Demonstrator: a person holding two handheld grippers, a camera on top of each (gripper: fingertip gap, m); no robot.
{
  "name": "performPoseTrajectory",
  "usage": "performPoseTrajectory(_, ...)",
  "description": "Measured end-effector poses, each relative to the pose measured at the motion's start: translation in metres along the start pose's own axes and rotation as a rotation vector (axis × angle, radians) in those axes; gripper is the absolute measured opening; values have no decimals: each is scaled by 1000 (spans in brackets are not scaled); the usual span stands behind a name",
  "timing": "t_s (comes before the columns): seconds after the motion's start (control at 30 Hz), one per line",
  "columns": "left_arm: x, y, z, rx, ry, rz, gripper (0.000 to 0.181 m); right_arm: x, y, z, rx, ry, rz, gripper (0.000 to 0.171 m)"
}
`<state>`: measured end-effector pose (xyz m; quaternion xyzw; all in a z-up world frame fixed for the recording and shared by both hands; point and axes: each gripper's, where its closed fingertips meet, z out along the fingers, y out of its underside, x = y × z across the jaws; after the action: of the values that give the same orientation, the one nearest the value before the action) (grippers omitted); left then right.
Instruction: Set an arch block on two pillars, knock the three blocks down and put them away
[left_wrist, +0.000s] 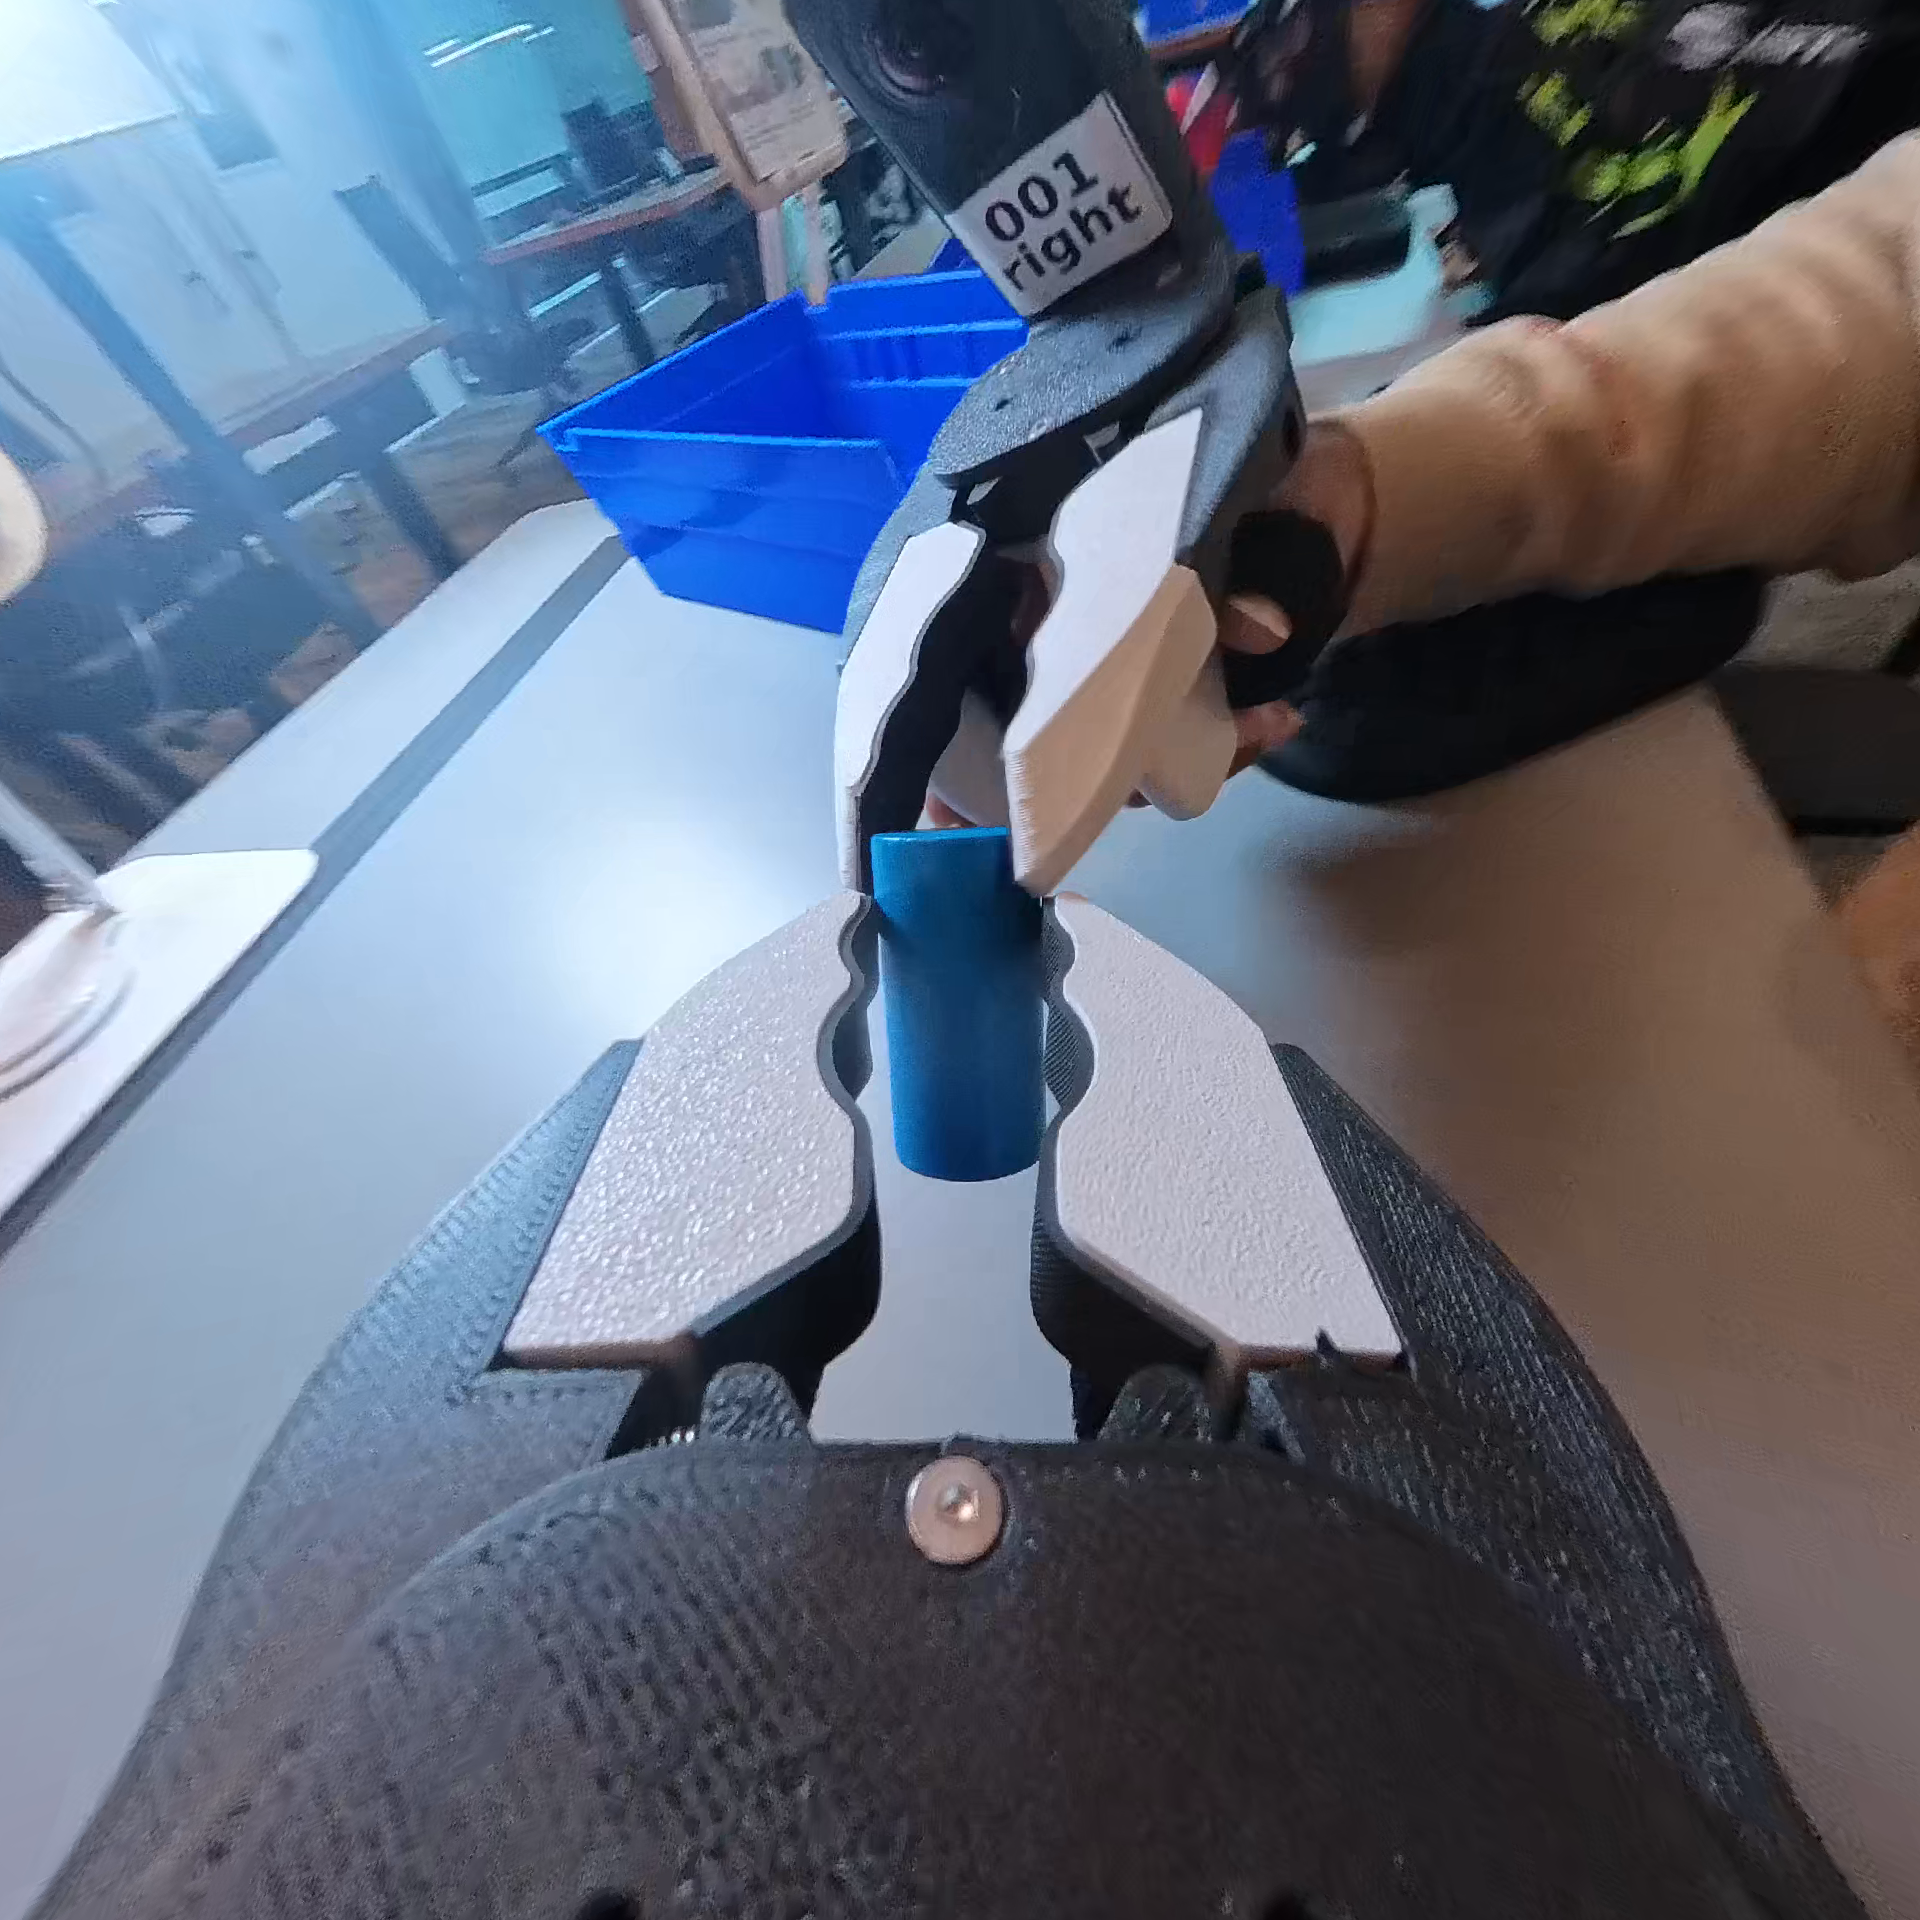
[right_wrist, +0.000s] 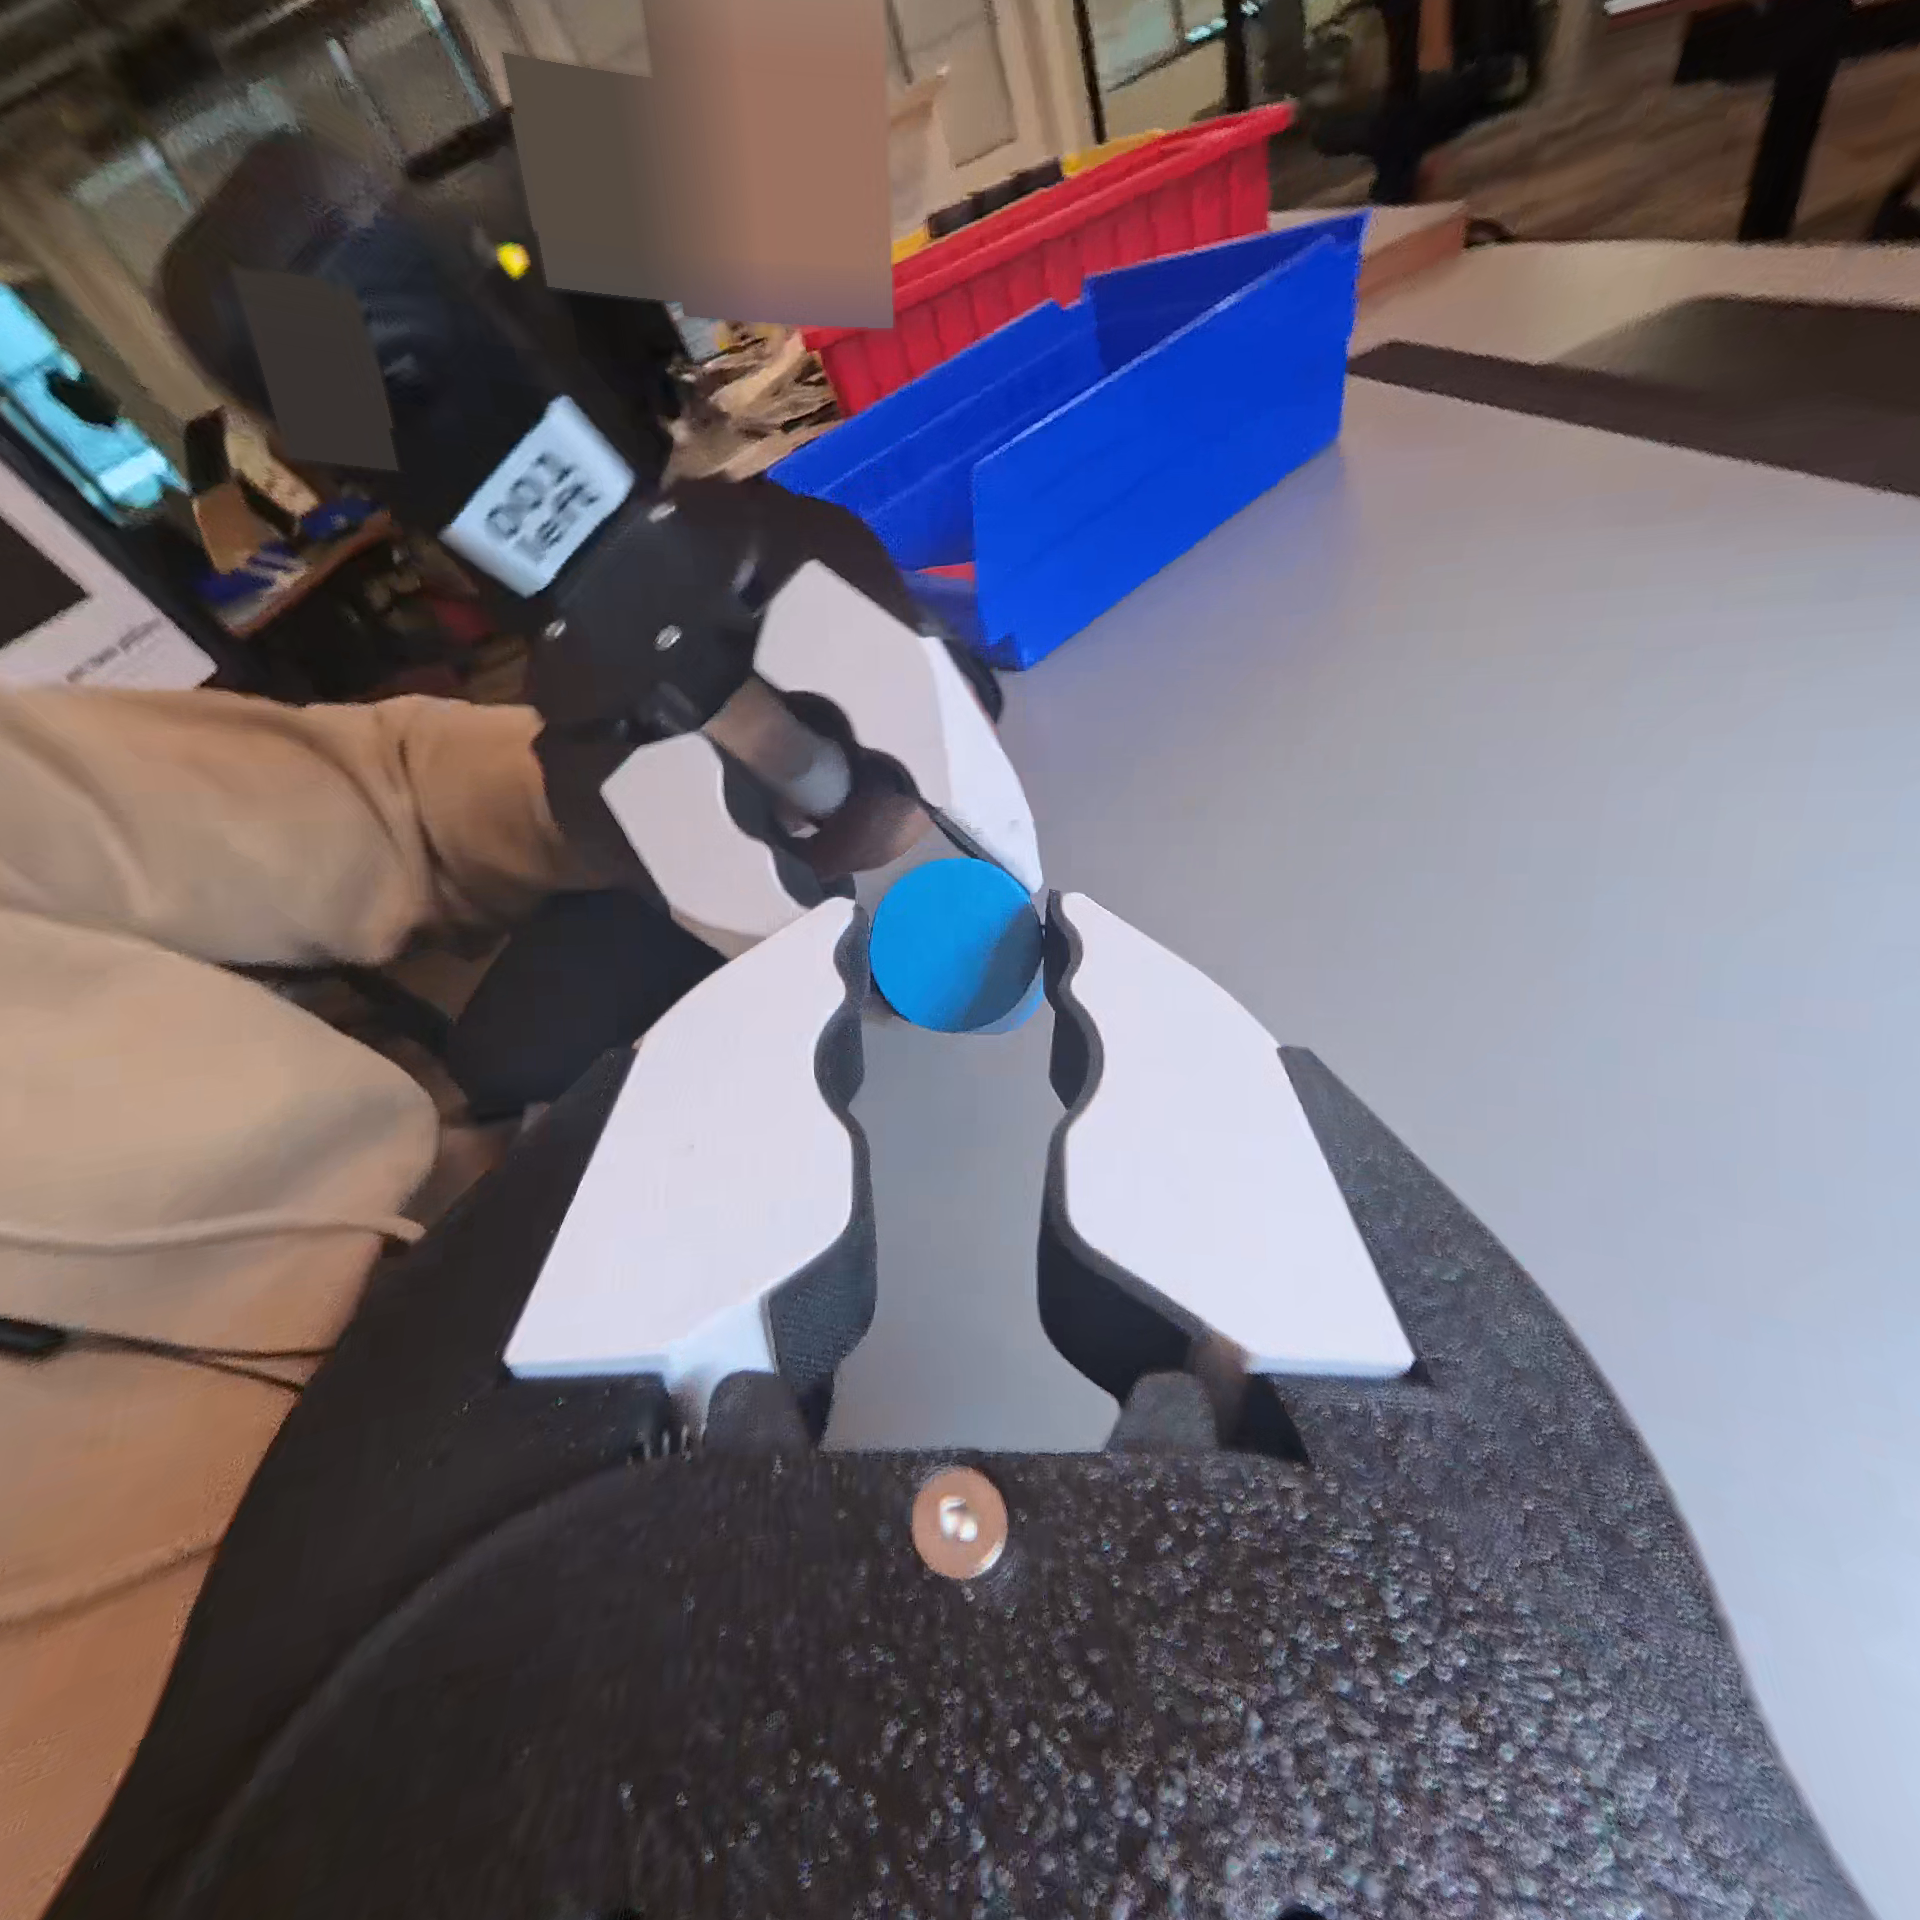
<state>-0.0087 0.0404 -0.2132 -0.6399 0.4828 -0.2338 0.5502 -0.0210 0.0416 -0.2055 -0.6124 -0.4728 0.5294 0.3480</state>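
Observation:
A blue cylinder block (left_wrist: 958, 1023) stands upright over the grey table (left_wrist: 468, 883). My left gripper (left_wrist: 954, 906) reaches in level and its fingertips press the cylinder's two sides near the top. My right gripper (left_wrist: 951, 883) comes down from above, and its fingertips flank the cylinder's top end. In the right wrist view I look down on the cylinder's round top (right_wrist: 954, 961), which sits tight between my right gripper's (right_wrist: 951, 912) tips. The left gripper (right_wrist: 914, 904) closes on it from the upper left. No arch block or second pillar is in view.
An open blue bin (left_wrist: 748, 488) stands on the table behind the cylinder; it also shows in the right wrist view (right_wrist: 1143, 468), with a red bin (right_wrist: 1091, 218) behind it. A white base plate (left_wrist: 156, 935) lies at the left edge. A person's beige sleeves hold both grippers. My two grippers' fingertips are within a few centimetres of each other.

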Motion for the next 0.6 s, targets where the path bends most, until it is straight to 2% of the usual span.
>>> performPoseTrajectory(0.13,-8,7,5,-82,-141,118,30,11,2,2,-22,72,88,32)
performPoseTrajectory(0.33,-13,4,2,-10,-105,7,32,28,0,-12,-115,195,-12,32)
performPoseTrajectory(0.5,-45,0,-18,81,-120,-183,24,84,2,-49,-373,420,-111,32)
performPoseTrajectory(0.6,-69,15,-27,86,-181,-252,19,106,11,-56,-519,422,-96,32)
